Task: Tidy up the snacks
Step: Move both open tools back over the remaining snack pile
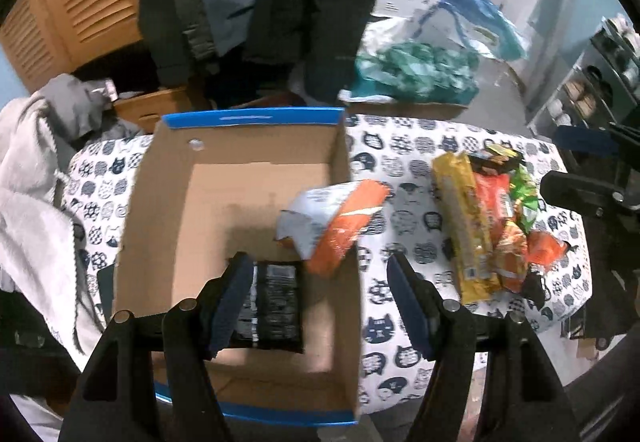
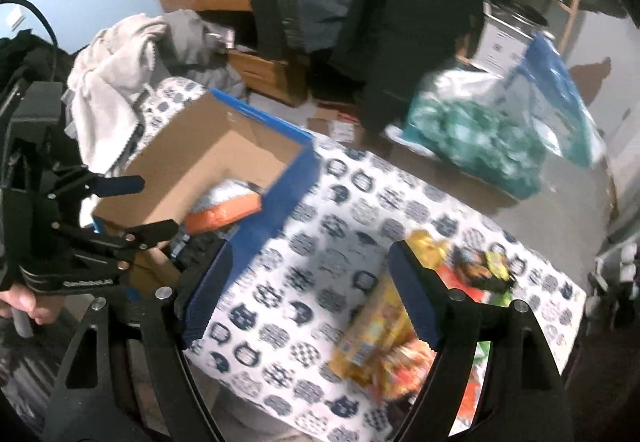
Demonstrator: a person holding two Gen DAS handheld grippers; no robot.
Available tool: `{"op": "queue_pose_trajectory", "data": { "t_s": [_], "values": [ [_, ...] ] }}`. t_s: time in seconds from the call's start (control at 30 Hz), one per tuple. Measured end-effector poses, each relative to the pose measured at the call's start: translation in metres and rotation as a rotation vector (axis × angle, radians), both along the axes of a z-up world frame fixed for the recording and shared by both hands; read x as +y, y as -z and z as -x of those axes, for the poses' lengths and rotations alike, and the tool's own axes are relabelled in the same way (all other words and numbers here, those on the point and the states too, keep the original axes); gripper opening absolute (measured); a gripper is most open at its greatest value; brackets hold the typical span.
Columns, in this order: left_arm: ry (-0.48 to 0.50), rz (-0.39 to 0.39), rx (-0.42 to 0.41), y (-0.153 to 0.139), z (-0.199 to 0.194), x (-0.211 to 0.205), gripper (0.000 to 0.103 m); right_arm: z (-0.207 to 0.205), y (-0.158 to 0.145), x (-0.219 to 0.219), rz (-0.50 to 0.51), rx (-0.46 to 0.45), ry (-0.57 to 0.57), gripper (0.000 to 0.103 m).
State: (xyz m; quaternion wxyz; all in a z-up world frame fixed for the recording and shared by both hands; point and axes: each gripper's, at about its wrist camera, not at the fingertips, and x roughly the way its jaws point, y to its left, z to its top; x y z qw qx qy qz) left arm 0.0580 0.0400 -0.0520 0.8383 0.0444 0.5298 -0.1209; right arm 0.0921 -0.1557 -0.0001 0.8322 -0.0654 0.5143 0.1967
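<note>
The cardboard box (image 1: 240, 201) already holds a black packet (image 1: 272, 306) and an orange-white bag (image 1: 340, 222). Both the left gripper (image 1: 316, 302) and the right gripper (image 2: 310, 294) are wide open, holding nothing. The yellow packet (image 2: 372, 330), lying right of the box with its long axis pointing away, is nearer the right gripper.

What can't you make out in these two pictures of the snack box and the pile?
- Black packet in the cardboard box: left wrist view, its left edge is behind a tool finger, its print too small.
- Orange and white packet: blurred in both views, name unreadable.
- Snack pile: right wrist view, blurred and partly behind a finger.
</note>
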Motion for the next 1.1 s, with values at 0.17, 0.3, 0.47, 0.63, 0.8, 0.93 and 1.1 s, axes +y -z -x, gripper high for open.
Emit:
{"op": "queue_pose_trajectory", "data": {
  "t_s": [0.17,0.3,0.47,0.63,0.8,0.93,1.1],
  "values": [
    [0.051,-0.010,0.020,0.001,0.002,-0.034,0.071,0.008,0.000,-0.037,0.020,-0.002,0.071,0.081],
    [0.093,-0.012,0.036,0.001,0.006,-0.061,0.071,0.014,0.004,-0.065,0.043,0.018,0.122,0.081],
    [0.132,-0.013,0.069,0.010,0.010,-0.088,0.071,0.023,0.014,-0.098,0.086,0.036,0.187,0.081],
    [0.162,-0.018,0.116,0.024,0.015,-0.112,0.071,0.033,0.027,-0.132,0.097,0.071,0.279,0.081],
    [0.207,-0.064,0.141,0.043,0.019,-0.141,0.071,0.040,0.045,-0.156,0.097,0.118,0.360,0.081],
    [0.210,-0.085,0.181,0.061,0.016,-0.153,0.071,0.049,0.064,-0.168,0.108,0.165,0.415,0.081],
    [0.185,-0.086,0.213,0.079,0.008,-0.160,0.071,0.060,0.088,-0.180,0.107,0.233,0.485,0.081]
  ]
}}
